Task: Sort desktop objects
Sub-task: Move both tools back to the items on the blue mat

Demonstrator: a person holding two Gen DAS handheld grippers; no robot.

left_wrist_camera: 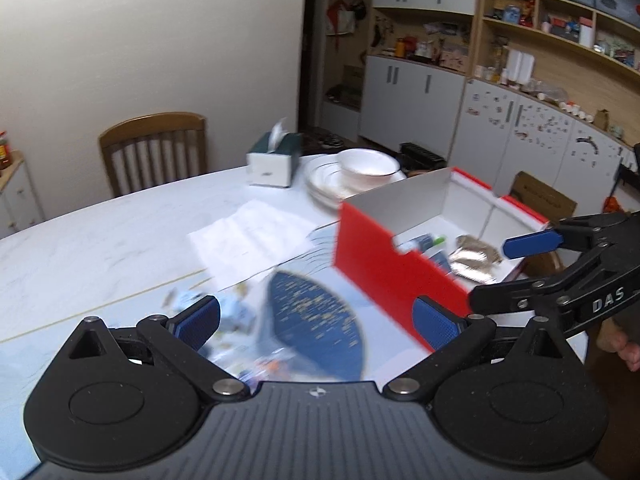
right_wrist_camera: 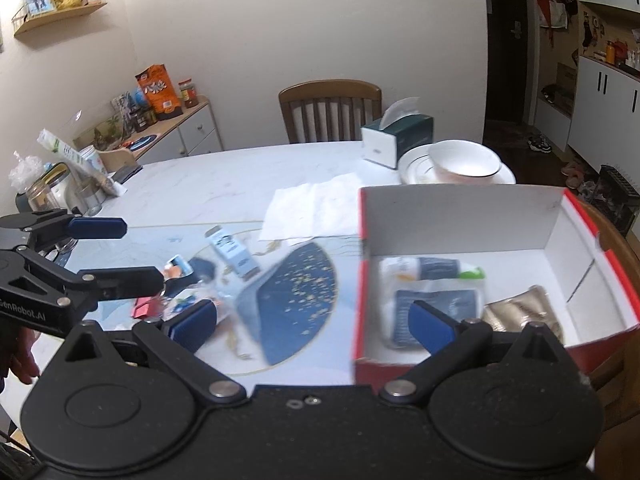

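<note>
A red box (left_wrist_camera: 400,276) with a white inside (right_wrist_camera: 460,216) stands on the right of the table. It holds a tube (right_wrist_camera: 436,269), a dark blue packet (right_wrist_camera: 436,302) and a gold pouch (right_wrist_camera: 520,312). Loose small items lie blurred on the left of the mat: a white and blue carton (right_wrist_camera: 232,252), a small packet (right_wrist_camera: 178,266) and a red piece (right_wrist_camera: 144,306). My left gripper (left_wrist_camera: 318,324) hangs open over the mat, nothing between its fingers. My right gripper (right_wrist_camera: 314,326) is open too, empty, at the box's near left corner. Each shows in the other's view: right gripper (left_wrist_camera: 508,272), left gripper (right_wrist_camera: 120,254).
A tissue box (right_wrist_camera: 396,136), a white bowl on stacked plates (right_wrist_camera: 464,164) and a paper sheet (right_wrist_camera: 316,208) lie behind the mat with its dark blue fan pattern (right_wrist_camera: 296,292). A wooden chair (right_wrist_camera: 330,110) stands at the far edge. Jars crowd the table's left end (right_wrist_camera: 60,192).
</note>
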